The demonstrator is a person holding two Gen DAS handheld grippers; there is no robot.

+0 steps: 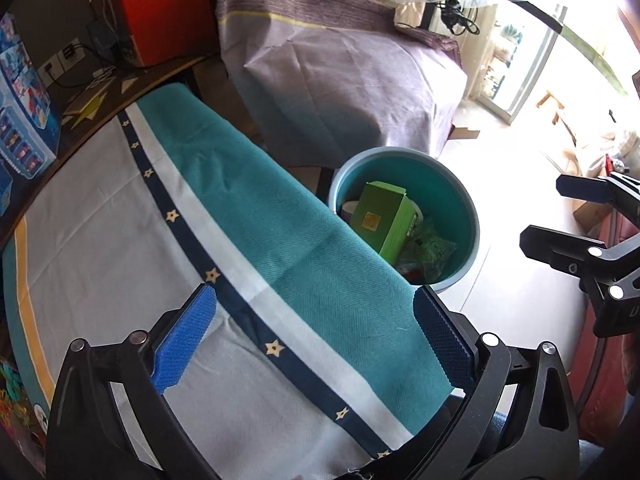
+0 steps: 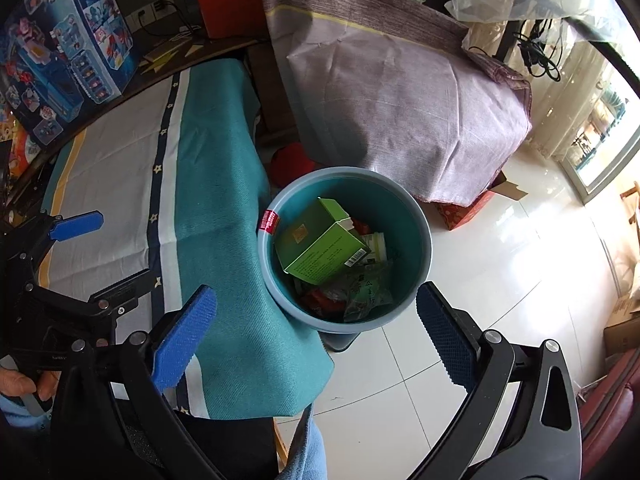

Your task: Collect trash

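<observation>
While the right hand-held gripper [image 2: 316,332] hangs above the near rim of the blue bin [image 2: 425,236] with its jaws spread wide and nothing between them, the left hand-held gripper [image 1: 316,336] is likewise released, empty, over the desk [image 1: 100,248]. The bin stands on the pale tiled floor [image 2: 500,280] just off the desk's right edge, touching the teal cloth that hangs over that edge. Inside it lie a green carton [image 2: 320,246] with small printed text too fine to read and a barcode, a green printed wrapper [image 2: 368,290] and some red scraps. A red label [image 2: 269,221] sits on the bin's rim; its writing is unreadable. The desk's cloth is grey with a navy star-patterned stripe [image 1: 208,258]. At the desk's far-left corner stands a blue toy box [image 2: 68,48]. Beyond the bin, a lilac cloth [image 2: 400,92] covers a bulky shape.
</observation>
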